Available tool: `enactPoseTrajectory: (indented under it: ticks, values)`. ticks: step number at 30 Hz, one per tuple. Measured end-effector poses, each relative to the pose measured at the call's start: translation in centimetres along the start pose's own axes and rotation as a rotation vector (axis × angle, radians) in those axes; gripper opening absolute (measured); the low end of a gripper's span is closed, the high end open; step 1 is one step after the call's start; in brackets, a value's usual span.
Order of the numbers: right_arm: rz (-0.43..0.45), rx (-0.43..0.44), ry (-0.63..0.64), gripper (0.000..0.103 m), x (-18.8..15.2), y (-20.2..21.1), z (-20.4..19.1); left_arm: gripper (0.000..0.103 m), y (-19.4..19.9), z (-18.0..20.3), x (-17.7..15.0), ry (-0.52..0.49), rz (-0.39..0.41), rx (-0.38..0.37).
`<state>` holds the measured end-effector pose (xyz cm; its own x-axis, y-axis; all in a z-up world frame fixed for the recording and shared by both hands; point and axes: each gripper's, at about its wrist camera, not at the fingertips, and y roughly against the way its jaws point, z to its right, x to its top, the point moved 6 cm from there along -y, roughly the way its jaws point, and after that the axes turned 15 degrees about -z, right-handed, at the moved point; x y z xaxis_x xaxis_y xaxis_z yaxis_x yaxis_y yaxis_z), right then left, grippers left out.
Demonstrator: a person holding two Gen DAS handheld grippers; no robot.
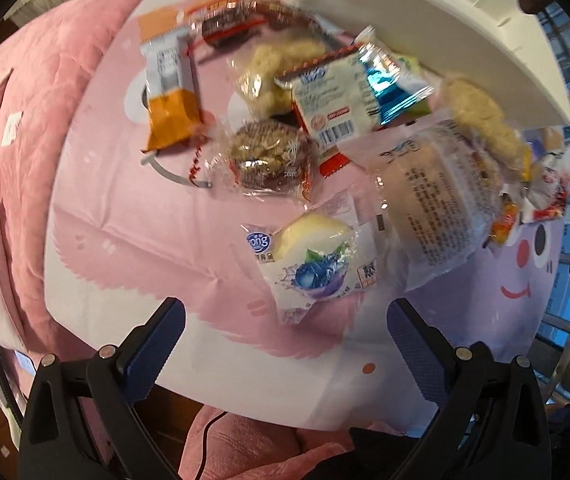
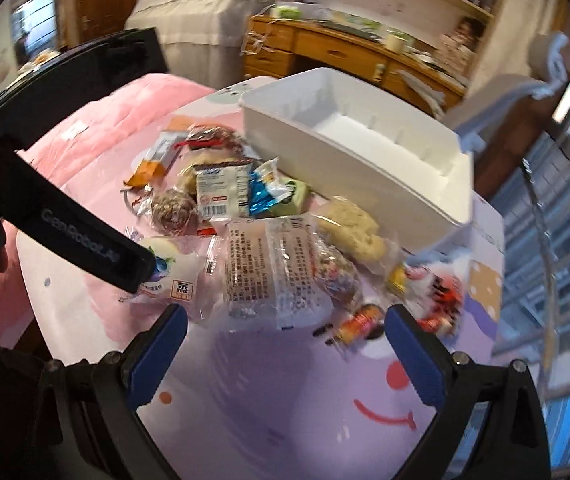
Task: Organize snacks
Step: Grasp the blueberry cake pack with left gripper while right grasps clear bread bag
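Observation:
Several wrapped snacks lie in a heap on a pink and purple cartoon mat (image 1: 189,240). A blueberry bun packet (image 1: 313,256) lies just ahead of my left gripper (image 1: 285,344), which is open and empty above the mat. A large clear packet with printed text (image 2: 273,268) lies just ahead of my right gripper (image 2: 285,344), also open and empty. The left gripper's body (image 2: 77,240) shows in the right wrist view, over the blueberry packet (image 2: 173,276). A white plastic bin (image 2: 365,152) stands empty behind the heap; it also shows in the left wrist view (image 1: 445,20).
An orange bar (image 1: 173,92), a round nut cake (image 1: 265,156), a white barcode packet (image 1: 333,100) and small red candies (image 2: 441,300) lie in the heap. A pink quilt (image 1: 45,120) lies left. A wooden desk (image 2: 345,48) and shelves stand behind. A window is at right.

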<state>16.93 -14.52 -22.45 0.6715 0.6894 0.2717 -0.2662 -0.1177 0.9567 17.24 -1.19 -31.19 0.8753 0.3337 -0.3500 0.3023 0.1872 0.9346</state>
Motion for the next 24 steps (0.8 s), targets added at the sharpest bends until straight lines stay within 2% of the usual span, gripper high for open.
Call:
enactPoseTrajectory:
  ticks: [11,17,19,24]
  values:
    - [-0.016,0.164,0.123,0.100,2.2,-5.2,-2.2,0.091,-3.8,0.6,3.2,0.088,-0.095,-0.053]
    - [-0.024,0.182,0.140,0.100,2.8,-6.5,-2.7,0.089,-5.1,0.5,4.1,0.120,-0.116,-0.114]
    - [-0.035,0.177,0.144,0.100,2.9,-7.0,-2.8,0.085,-5.6,0.4,4.5,0.123,-0.117,-0.136]
    - [-0.030,0.127,0.185,0.103,3.3,-7.9,-3.1,0.080,-6.6,0.1,6.4,0.140,-0.119,-0.176]
